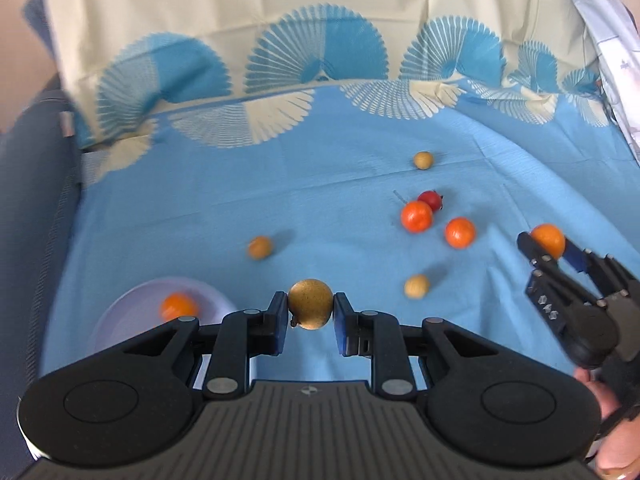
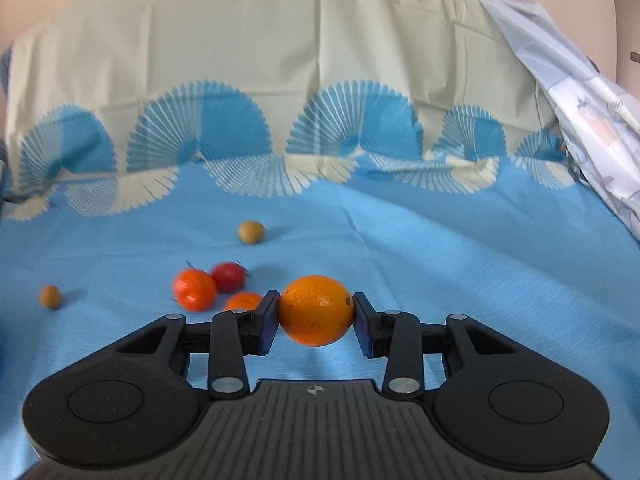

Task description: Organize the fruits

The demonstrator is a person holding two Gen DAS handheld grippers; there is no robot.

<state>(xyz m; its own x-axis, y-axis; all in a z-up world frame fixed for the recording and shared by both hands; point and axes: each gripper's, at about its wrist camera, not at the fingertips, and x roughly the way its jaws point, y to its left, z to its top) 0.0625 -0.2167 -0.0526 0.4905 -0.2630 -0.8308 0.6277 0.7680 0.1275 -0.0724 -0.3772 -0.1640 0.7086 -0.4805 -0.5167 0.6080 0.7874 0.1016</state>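
Both grippers are clamping fruit for sorting: left gripper (image 1: 311,305) pinching a tan, possibly longan fruit (image 1: 310,303); right gripper (image 2: 314,312) gripping an orange (image 2: 315,309).

A round golden-brown speckled fruit (image 1: 310,304) is pinched in the left claw (image 1: 310,316); a glossy orange (image 2: 316,310) in the right claw (image 2: 316,320). Two tangerines (image 1: 417,216), a red tomato (image 1: 431,199) and three small tan fruits (image 1: 423,159) lie on the blue bedsheet (image 1: 320,184); another orange (image 1: 179,306) sits in the pale bowl (image 1: 132,312).

home bedroom, blue patterned bedsheet (image 2: 440,240) over bed, pillow (image 2: 280,40) behind
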